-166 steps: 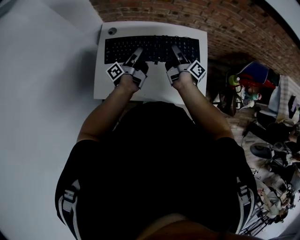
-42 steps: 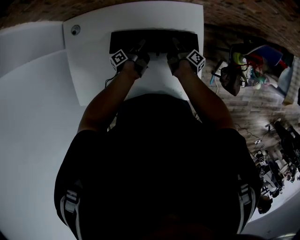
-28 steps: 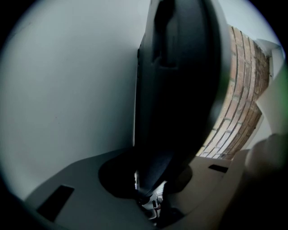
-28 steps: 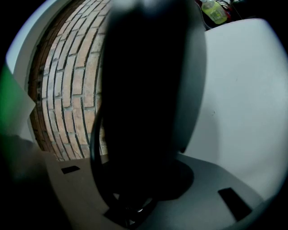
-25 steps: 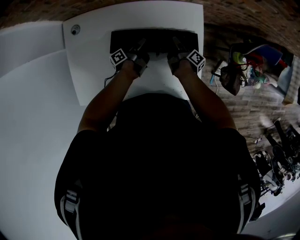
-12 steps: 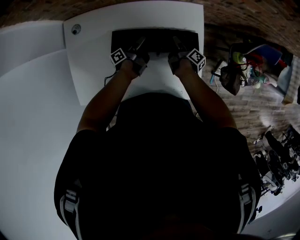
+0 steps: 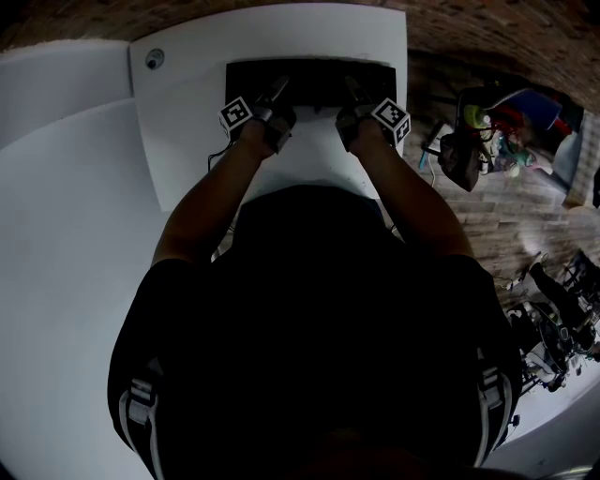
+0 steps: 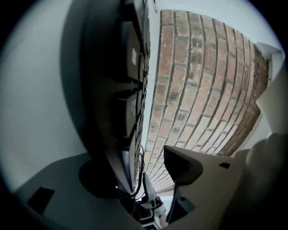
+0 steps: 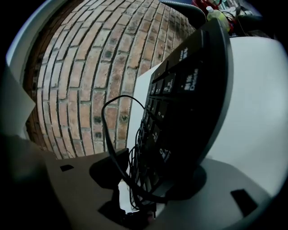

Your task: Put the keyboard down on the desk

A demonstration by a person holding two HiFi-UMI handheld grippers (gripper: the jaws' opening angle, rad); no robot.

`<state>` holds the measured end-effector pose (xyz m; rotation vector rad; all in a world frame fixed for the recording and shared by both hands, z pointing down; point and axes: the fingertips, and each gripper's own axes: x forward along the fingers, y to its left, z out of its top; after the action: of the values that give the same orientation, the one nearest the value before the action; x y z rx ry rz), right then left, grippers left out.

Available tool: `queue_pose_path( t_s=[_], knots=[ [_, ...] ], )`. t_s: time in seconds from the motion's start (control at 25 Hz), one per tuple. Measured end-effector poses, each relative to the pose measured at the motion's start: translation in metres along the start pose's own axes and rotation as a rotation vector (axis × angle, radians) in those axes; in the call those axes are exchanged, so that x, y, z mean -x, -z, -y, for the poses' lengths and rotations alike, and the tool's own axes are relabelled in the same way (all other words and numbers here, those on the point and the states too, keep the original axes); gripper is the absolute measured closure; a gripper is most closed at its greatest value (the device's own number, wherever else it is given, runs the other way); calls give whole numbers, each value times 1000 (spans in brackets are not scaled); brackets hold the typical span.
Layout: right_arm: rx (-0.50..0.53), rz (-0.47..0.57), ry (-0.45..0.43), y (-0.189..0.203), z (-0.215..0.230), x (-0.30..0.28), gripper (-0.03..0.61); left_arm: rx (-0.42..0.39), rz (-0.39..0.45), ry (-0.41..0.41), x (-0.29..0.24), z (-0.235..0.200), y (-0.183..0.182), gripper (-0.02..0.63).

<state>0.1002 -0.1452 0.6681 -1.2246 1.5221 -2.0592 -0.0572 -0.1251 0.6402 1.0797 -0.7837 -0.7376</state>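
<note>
The black keyboard lies along the far part of the white desk, close to the brick wall. My left gripper reaches over its near left edge and my right gripper over its near right edge. In the left gripper view the keyboard stands edge-on between the jaws of the left gripper, which are opening; the upper pad stands clear of the keys. In the right gripper view the keyboard and its loose cable sit between the opening jaws of the right gripper, with a gap at the key side.
A round grommet sits in the desk's far left corner. The brick wall runs right behind the desk. Bags and clutter crowd the floor to the right. A larger white surface spreads on the left.
Several seconds ago the keyboard was nearer me over the desk's middle; now it is by the far edge. Over the last second the hands and keyboard stay nearly still.
</note>
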Motion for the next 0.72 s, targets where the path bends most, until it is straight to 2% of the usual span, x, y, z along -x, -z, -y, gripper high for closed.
queue_pose_path(
  t_s=[0.44, 0.72],
  knots=[
    [71, -25, 130, 6, 7, 7, 321, 19, 13, -4, 5, 4, 1, 322],
    [65, -36, 157, 11, 13, 11, 318, 10, 12, -46, 16, -15, -3, 322]
  ],
)
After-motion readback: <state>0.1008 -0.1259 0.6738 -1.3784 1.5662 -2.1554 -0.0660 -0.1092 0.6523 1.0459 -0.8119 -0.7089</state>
